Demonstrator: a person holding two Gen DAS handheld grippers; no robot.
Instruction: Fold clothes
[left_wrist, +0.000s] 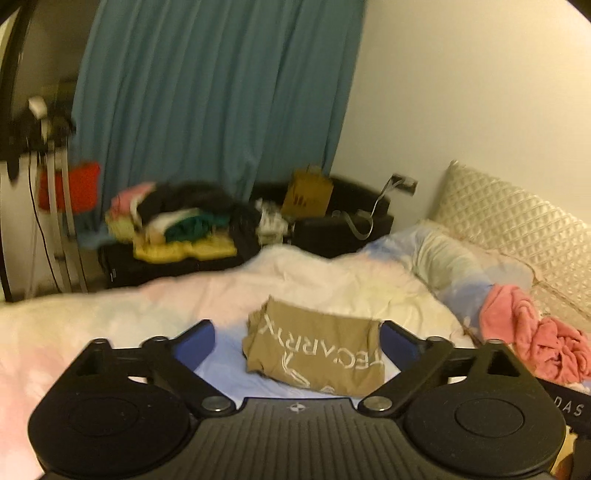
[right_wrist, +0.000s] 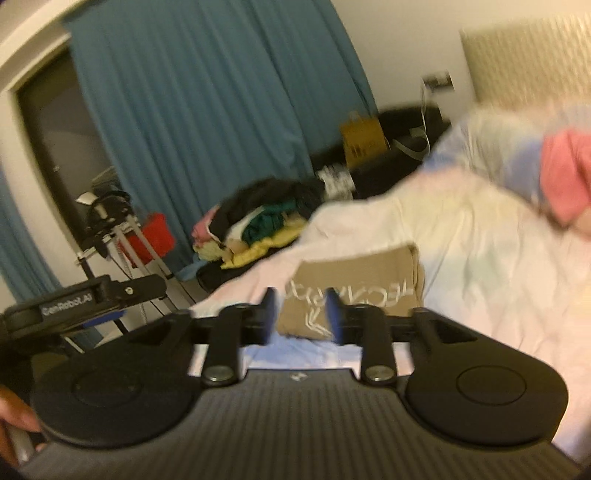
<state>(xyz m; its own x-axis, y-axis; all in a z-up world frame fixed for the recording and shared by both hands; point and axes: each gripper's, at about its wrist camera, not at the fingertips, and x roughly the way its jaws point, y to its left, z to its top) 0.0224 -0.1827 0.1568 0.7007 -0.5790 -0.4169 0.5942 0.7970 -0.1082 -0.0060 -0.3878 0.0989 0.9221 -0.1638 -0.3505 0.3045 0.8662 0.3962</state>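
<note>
A folded tan shirt (left_wrist: 314, 354) with white lettering lies on the pale bed cover (left_wrist: 147, 314). My left gripper (left_wrist: 297, 338) is open wide, held just above the near side of the shirt, and is empty. In the right wrist view the same tan shirt (right_wrist: 354, 291) lies ahead on the bed. My right gripper (right_wrist: 301, 314) is open with a narrower gap, empty, hovering in front of the shirt's near edge. A crumpled pink garment (left_wrist: 535, 332) lies on the bed at the right, near the pillow; it shows blurred in the right wrist view (right_wrist: 565, 177).
A quilted cream pillow (left_wrist: 517, 221) stands at the bed's head. A black bench (left_wrist: 240, 254) beyond the bed holds a heap of mixed clothes (left_wrist: 173, 218) and a brown paper bag (left_wrist: 306, 192). A teal curtain (left_wrist: 214, 92) hangs behind. The left gripper's body (right_wrist: 74, 299) shows at left.
</note>
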